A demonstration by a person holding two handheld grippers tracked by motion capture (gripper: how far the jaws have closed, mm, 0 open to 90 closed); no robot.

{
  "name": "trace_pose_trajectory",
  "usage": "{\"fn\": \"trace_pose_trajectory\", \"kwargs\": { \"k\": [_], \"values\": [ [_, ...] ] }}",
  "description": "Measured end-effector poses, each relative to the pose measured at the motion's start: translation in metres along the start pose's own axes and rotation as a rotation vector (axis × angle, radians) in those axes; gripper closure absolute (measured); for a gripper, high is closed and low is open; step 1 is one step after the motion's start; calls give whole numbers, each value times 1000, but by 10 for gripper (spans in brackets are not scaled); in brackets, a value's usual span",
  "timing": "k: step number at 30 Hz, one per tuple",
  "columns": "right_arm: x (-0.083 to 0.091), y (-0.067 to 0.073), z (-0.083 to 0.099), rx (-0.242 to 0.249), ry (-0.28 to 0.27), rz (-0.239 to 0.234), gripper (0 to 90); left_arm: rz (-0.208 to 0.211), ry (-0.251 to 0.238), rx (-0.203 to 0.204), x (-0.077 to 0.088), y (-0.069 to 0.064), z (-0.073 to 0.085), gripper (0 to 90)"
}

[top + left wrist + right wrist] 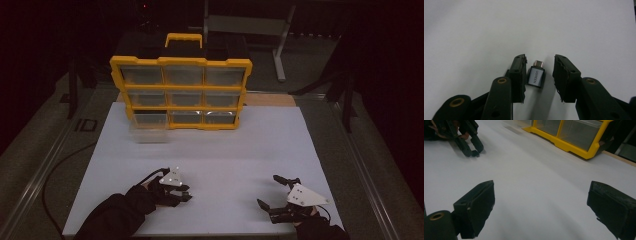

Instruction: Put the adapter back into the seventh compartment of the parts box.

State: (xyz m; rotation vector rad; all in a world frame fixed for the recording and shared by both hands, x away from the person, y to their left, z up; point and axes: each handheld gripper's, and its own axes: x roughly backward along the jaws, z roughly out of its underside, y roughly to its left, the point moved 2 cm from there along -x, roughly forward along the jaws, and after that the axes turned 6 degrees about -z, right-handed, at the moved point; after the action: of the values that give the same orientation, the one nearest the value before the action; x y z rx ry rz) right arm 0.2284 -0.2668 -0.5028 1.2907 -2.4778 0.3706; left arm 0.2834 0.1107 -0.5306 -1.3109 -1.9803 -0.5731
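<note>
Your left hand-held gripper (539,75) sits low on the white table (225,145) with the small grey adapter (536,76) lying flat between its jaws. One pad looks to be right against the adapter's side, while the other stands clear with a strip of bare table between them, so nothing is clamped and the adapter lies loose (its metal plug end points away from you, its label facing up). In the high view that left hand-held gripper (186,194) is near the front edge of the table, left of the middle, with your dark sleeve (117,215) coming in from the bottom. Your right hand-held gripper (269,192) rests near the front right corner, jaws spread wide and empty, well apart from the left one; a broad stretch of bare white surface lies between the two. Farther back, the yellow organizer case (181,92) stands upright near the far edge, with one clear drawer (149,127) pulled out at its lower left corner. From the grippers up to that case, the table is open across its width, and the side edges lie well away from both hands.
</note>
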Motion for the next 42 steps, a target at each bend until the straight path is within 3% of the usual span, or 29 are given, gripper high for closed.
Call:
{"fn": "trace_pose_trajectory", "kwargs": {
  "k": [9,24,42],
  "values": [
    [0,0,0,0,1,-2,78,-6,2,7,-1,2,0,745],
    [0,0,0,0,0,-1,78,13,16,-14,3,1,-4,759],
    [0,0,0,0,3,0,78,-2,0,-34,28,6,-17,759]
  ]
}}
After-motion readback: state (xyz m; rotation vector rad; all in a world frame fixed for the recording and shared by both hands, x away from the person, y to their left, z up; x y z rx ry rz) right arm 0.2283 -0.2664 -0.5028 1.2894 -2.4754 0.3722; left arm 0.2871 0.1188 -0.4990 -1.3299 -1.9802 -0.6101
